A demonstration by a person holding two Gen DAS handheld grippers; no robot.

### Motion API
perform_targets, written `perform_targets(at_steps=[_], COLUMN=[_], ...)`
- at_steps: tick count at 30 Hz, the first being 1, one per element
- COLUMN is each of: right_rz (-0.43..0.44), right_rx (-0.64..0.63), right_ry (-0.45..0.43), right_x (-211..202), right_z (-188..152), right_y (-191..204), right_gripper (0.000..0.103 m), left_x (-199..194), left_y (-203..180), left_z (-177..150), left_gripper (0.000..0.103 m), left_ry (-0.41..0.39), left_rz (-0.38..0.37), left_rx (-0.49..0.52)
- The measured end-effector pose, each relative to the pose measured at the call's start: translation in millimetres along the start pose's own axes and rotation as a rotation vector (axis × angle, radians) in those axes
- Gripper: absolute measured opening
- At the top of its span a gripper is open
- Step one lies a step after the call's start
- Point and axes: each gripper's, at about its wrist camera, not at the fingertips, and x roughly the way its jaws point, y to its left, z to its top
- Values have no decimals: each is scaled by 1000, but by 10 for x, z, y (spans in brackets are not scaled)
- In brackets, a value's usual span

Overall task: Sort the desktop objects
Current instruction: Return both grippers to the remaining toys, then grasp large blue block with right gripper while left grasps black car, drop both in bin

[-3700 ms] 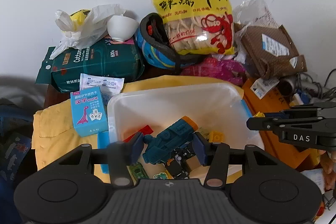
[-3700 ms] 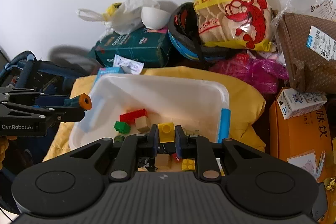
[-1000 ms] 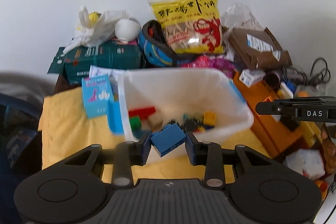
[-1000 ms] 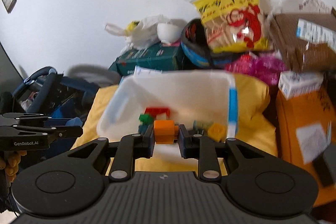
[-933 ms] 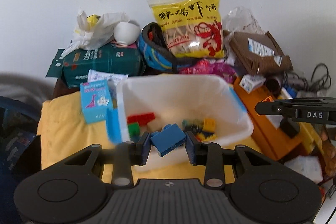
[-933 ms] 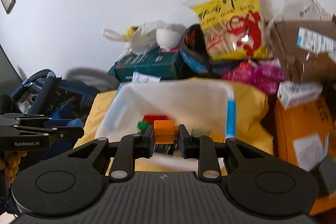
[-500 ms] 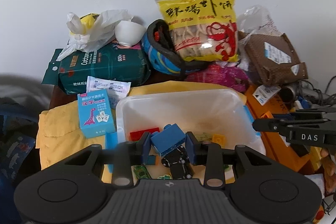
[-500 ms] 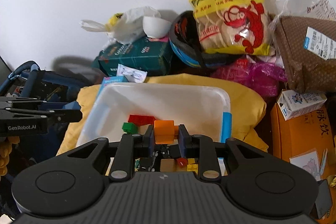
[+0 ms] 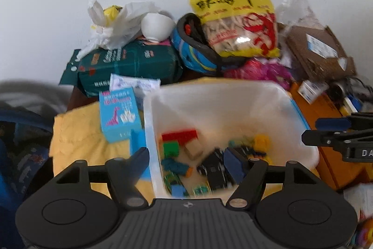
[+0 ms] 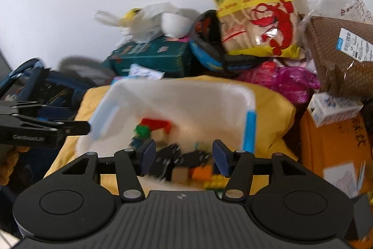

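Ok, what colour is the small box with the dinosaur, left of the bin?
Light blue, with a pink dinosaur: the small box shows best in the left wrist view.

— What's the bin (image 9: 149,123) looking like?
— Translucent white plastic, smooth, sitting on matt yellow cloth (image 9: 74,139).
— And the snack bag (image 9: 235,13)?
— Glossy film, catching a glare. The brown parcel (image 10: 338,55) is looking like matt, dotted paper; the left gripper (image 9: 190,159) body is showing ribbed matt black plastic.

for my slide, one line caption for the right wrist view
Open right gripper above a white bin of toy blocks, an orange block between its fingers, ungripped.
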Motion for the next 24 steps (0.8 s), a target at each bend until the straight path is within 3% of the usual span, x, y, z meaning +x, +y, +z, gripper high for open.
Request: perform_targets(at_steps=[3,4,6,9,13,15,17,19,24], right_rz=[42,54,56,42,18,8,2,19,15], right_rx=[-39,-54,-78,-106,-159,-163,-173,-177,-109], right_ry=[-16,-13,45,156,181,176,182,198,136], right_x=[-134,-139,-2,349,644,736,807,828,544], right_z=[-449,-627,-998,-1417,-1602,-1611,-1603,-1625,-1662], right_y=[173,237,338,459,604,633,650,627,435], right_gripper=[72,82,85,80,75,72,54,53,53], left_x=[-127,-144,-144,-68,37,42,58,82,262], left_y=[31,43,54,93,169,161,140,86,-169], left_z=[-436,-586,-905,-1312,-1655,-1723,-1762,-1771,-1749], left_gripper=[74,74,74,74,74,74,74,74,74], left_ry=[-18,-11,11,74,143,150,155,158,179], left_rz=[-40,-48,-63,-57,-49,-42,-41,-47,-74], left_rx=[-1,-7,-13,-37,-95,-95,-93,-87,-58])
